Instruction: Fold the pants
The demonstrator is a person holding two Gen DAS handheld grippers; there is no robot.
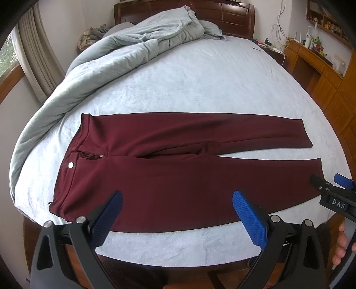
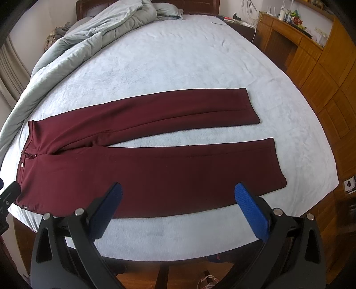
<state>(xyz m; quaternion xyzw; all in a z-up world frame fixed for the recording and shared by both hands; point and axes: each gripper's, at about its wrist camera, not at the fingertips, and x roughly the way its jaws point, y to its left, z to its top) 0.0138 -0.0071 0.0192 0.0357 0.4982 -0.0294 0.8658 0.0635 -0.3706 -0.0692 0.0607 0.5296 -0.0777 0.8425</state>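
Dark red pants (image 1: 178,169) lie flat on the light blue bed sheet (image 1: 200,84), waistband to the left, both legs stretched right and slightly apart. They also show in the right wrist view (image 2: 144,164). My left gripper (image 1: 178,200) is open and empty, hovering above the near edge of the pants close to the waist. My right gripper (image 2: 178,193) is open and empty above the near leg. The right gripper also shows at the right edge of the left wrist view (image 1: 333,189).
A crumpled grey-blue duvet (image 1: 111,55) lies along the left and far side of the bed. A dark wooden headboard (image 1: 233,15) stands at the back. Wooden cabinets (image 2: 322,73) line the right side. The bed's near edge (image 2: 155,249) is just below the grippers.
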